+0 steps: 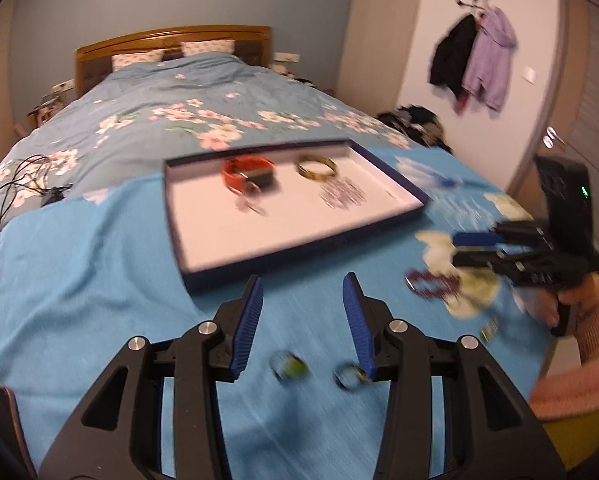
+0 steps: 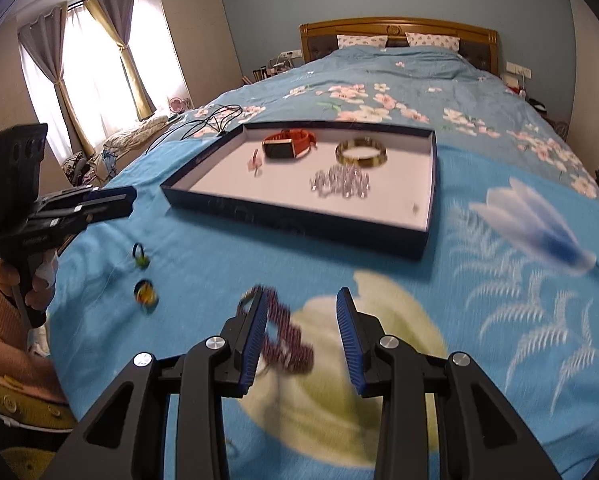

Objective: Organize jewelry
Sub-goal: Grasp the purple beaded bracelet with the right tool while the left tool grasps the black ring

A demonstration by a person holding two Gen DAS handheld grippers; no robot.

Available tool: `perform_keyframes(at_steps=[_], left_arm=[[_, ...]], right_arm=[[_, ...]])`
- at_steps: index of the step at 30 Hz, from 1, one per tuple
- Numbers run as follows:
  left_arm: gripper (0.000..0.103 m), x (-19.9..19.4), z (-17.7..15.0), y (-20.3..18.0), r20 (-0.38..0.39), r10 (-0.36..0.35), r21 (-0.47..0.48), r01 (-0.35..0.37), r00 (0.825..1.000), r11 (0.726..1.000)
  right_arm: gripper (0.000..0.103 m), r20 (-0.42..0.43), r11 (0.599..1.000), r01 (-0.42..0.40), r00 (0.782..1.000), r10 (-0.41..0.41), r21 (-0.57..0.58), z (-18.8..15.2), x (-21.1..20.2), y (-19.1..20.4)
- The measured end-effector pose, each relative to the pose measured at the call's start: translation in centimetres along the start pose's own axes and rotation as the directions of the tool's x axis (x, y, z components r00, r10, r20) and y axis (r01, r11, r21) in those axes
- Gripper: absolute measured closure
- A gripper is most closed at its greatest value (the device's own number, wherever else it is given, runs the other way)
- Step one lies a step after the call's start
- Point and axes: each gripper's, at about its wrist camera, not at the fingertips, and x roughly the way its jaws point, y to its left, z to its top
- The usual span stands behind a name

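Already in the tray: orange watch, gold bangle, silver chain. Left on the bedspread: two rings and a purple bracelet (near right gripper). Both jaws apart, empty, left gripper too.

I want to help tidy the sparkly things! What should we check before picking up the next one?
1. Left gripper open, nothing between its fingers: ok.
2. Right gripper open, nothing gripped: ok.
3. Purple bracelet lies on the blue cloth between the right fingers, beside one of them: ok.
4. Two rings on the cloth, outside the tray: ok to reach.
5. Tray has free floor beside the watch: ok.
6. Exact ring shape: cannot tell, blurred.
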Motion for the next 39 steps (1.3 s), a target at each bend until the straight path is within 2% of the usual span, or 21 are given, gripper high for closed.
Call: perform_keyframes(at_steps=[8,11,17,26,31,39], left_arm=[[0.063,0.4,-3.7,-3.4,-0.103,-0.057,0.084,0.066,0.993,0.994],[0.067,1.1,-4.5,-3.5,-0.149,-0.044,0.086,0.058,0.988,0.995],[0.074,2.8,-4.4,-2.8,-0.189,-0.001,0.085,0.017,0.982,0.996],[0.077,3.4,-4.1,-3.1,-0.182,0.033,0.128,-0.009,0.983,0.992],[0.082,3.8,-3.7,-3.0,-0.181,0.033,0.111,-0.013,0.983,0.994],[0.082,3.5,-3.5,-2.6,-0.170,0.013,0.056,-0.003,0.985,0.998]], right_arm=[[0.069,-0.006,1.000,-0.015,1.000,0.015,0.022,-1.1,0.0,0.3],[0.069,-0.001,1.000,-0.018,1.000,0.018,0.023,-1.2,-0.1,0.3],[0.069,-0.008,0.999,-0.012,1.000,0.013,0.034,-1.5,-0.1,0.3],[0.069,-0.011,0.999,-0.015,1.000,0.016,0.051,-1.8,0.3,0.1],[0.069,-0.010,0.999,-0.009,1.000,0.009,0.040,-1.9,0.2,0.3],[0.070,-0.023,1.000,0.001,1.000,0.000,0.030,-2.2,0.2,0.3]])
